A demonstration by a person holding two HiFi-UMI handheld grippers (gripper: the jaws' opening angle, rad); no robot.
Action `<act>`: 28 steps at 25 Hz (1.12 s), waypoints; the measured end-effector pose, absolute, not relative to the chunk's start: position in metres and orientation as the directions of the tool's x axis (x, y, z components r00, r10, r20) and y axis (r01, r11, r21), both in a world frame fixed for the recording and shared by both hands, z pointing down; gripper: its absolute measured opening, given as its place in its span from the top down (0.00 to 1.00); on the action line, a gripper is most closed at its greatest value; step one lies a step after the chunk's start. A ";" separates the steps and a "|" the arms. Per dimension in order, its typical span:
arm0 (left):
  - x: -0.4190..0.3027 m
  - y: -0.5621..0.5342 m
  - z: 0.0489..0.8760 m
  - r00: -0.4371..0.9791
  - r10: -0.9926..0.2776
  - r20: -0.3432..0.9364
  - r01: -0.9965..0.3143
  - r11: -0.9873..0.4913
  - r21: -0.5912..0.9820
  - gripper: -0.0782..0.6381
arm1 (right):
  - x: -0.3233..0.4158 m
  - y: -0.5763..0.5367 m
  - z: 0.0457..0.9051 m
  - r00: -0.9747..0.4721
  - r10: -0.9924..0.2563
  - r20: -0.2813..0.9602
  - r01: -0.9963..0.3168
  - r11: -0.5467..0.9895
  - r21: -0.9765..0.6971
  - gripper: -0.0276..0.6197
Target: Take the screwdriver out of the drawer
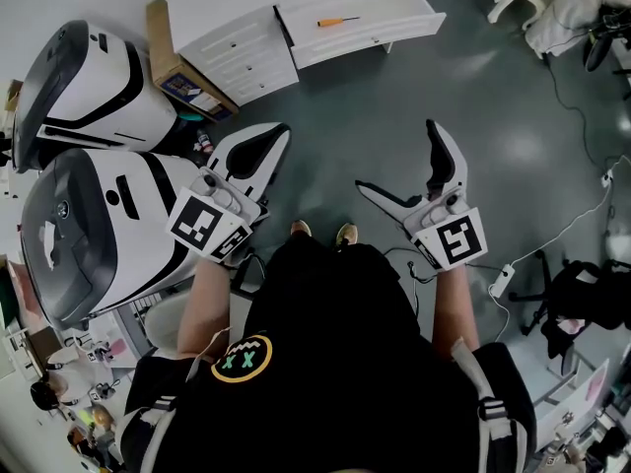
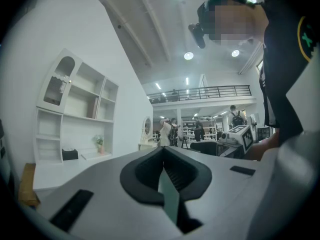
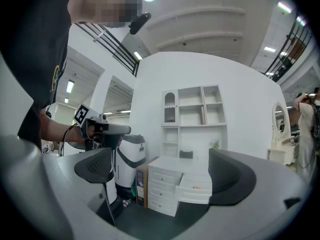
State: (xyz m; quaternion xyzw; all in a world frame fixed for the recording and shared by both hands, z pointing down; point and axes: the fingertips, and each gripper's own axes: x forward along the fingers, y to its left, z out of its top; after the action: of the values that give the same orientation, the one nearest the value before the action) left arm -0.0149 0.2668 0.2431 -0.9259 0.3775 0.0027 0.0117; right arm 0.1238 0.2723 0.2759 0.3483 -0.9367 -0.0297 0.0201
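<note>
An orange-handled screwdriver (image 1: 337, 21) lies in the open top drawer (image 1: 380, 35) of a white dresser (image 1: 237, 52) at the far side of the floor. Both grippers are held near the person's body, well short of the dresser. My left gripper (image 1: 252, 158) has its jaws pressed together with nothing in them; its pads (image 2: 165, 176) meet edge to edge. My right gripper (image 1: 406, 173) is open and empty. In the right gripper view the drawer (image 3: 196, 189) shows between the spread jaws, with the screwdriver (image 3: 196, 187) as a small orange mark, and the left gripper (image 3: 102, 129) appears at the left.
Two large white and black machines (image 1: 94, 82) (image 1: 94, 220) stand at the left, a cardboard box (image 1: 177, 67) beside the dresser. Cables and a power strip (image 1: 503, 282) lie on the grey floor at the right, near a black chair (image 1: 582, 304).
</note>
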 end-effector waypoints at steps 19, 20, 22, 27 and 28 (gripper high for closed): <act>-0.021 0.177 0.264 0.733 -0.680 -0.001 -0.679 -0.732 -0.046 0.87 | 0.117 0.183 0.291 -0.738 -0.675 0.020 -0.672 0.737 0.069 0.06; -0.022 0.168 0.264 0.737 -0.675 0.001 -0.674 -0.737 -0.051 0.87 | 0.115 0.174 0.291 -0.736 -0.677 0.019 -0.675 0.735 0.067 0.06; -0.025 0.148 0.265 0.742 -0.670 -0.001 -0.669 -0.741 -0.050 0.87 | 0.110 0.155 0.291 -0.734 -0.679 0.020 -0.677 0.733 0.064 0.06; -0.039 0.098 0.271 0.739 -0.673 -0.005 -0.673 -0.739 -0.021 0.87 | 0.099 0.107 0.295 -0.733 -0.679 0.040 -0.677 0.734 0.060 0.06; -0.042 0.089 0.273 0.739 -0.673 -0.003 -0.673 -0.739 -0.015 0.87 | 0.096 0.099 0.296 -0.733 -0.678 0.044 -0.676 0.735 0.060 0.06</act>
State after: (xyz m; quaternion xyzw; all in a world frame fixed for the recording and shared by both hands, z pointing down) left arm -0.0417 0.0891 0.2733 -0.9325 0.3610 -0.0014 0.0074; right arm 0.0961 0.0985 0.2961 0.3638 -0.9307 -0.0202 0.0314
